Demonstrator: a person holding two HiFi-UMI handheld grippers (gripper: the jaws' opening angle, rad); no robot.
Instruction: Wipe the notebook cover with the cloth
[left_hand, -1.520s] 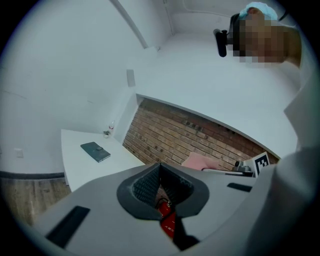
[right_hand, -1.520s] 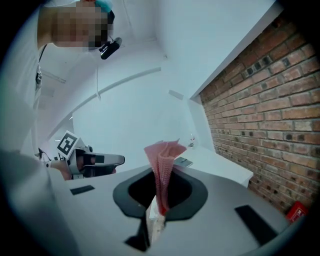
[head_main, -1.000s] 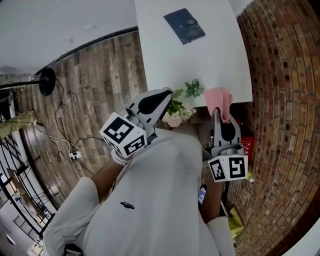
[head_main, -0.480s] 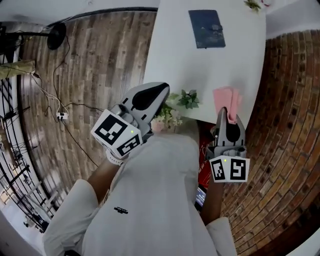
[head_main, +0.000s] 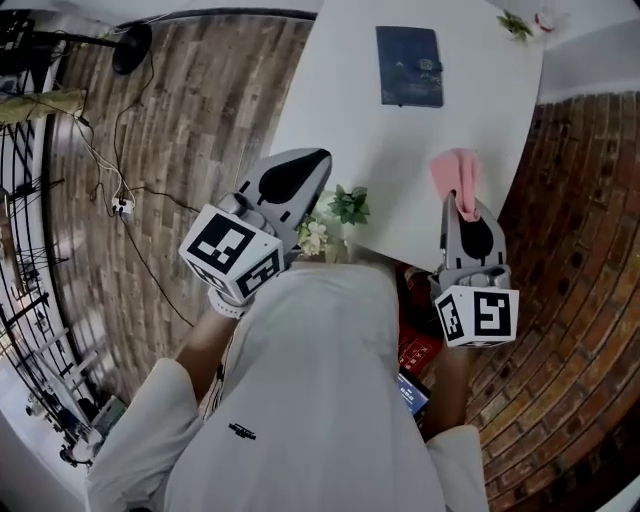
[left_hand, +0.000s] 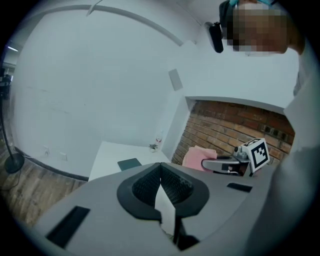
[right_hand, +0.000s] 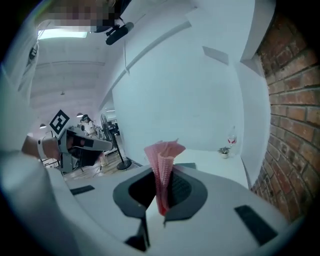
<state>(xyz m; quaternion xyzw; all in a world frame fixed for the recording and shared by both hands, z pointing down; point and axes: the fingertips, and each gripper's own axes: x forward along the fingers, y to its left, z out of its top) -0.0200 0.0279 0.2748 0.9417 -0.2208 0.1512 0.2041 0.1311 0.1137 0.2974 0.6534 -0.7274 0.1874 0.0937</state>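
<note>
A dark blue notebook (head_main: 409, 66) lies flat on the far half of the white table (head_main: 340, 120); it also shows in the left gripper view (left_hand: 130, 163). My right gripper (head_main: 461, 203) hovers over the table's near right edge, shut on a pink cloth (head_main: 455, 174) that sticks up past its jaws (right_hand: 164, 159). The notebook is well ahead of the cloth and apart from it. My left gripper (head_main: 303, 172) hangs at the table's near left corner, shut with nothing between its pads (left_hand: 160, 168).
A small plant with pale flowers (head_main: 338, 210) stands at the table's near edge between the two grippers. Another small plant (head_main: 515, 25) sits at the far right corner. A brick wall (head_main: 580, 200) runs along the right, and wooden floor (head_main: 180, 120) with cables lies left.
Both grippers have come forward toward the table. The right one now holds the pink cloth over the table's near right edge. The left stays shut and empty.
</note>
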